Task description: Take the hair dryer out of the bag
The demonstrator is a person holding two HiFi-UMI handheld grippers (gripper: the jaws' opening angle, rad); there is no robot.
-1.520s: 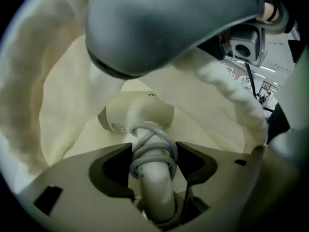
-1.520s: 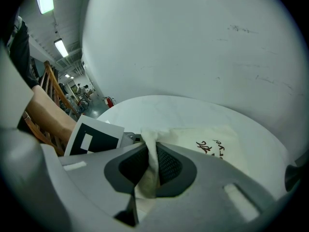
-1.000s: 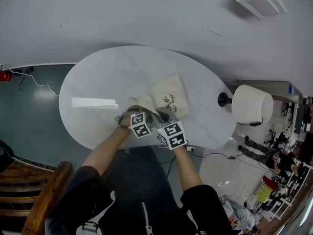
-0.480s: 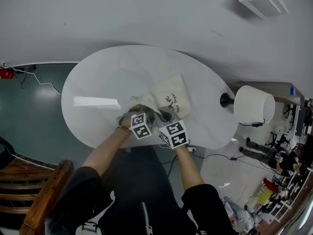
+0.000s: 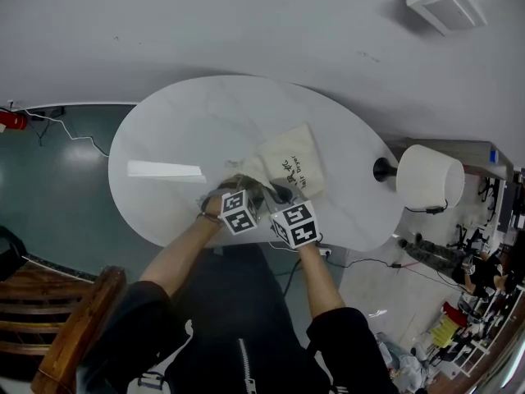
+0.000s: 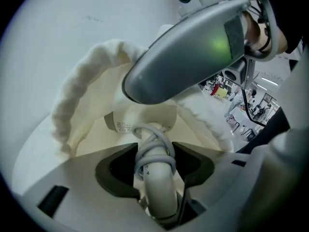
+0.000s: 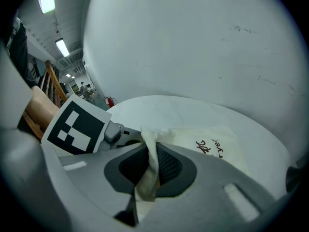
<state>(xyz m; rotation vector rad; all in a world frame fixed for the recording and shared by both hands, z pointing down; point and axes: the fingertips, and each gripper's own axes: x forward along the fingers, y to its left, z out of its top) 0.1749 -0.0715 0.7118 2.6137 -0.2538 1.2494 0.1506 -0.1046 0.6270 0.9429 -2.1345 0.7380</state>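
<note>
Very little differs. The head view itself has drifted. The worktop, the bag and the lamp all sit a touch further right in the picture than a second ago, and the red thing at the left edge shows more of itself. Against the bag, the left gripper has slipped slightly back toward the person, so its marker cube stands a shade further from that of the right gripper — a small shift only.

bright, even overhead light leaves a rectangular glare on the bench, with strong fisheye curvature throughout and dark vignetted corners in both gripper views.
</note>
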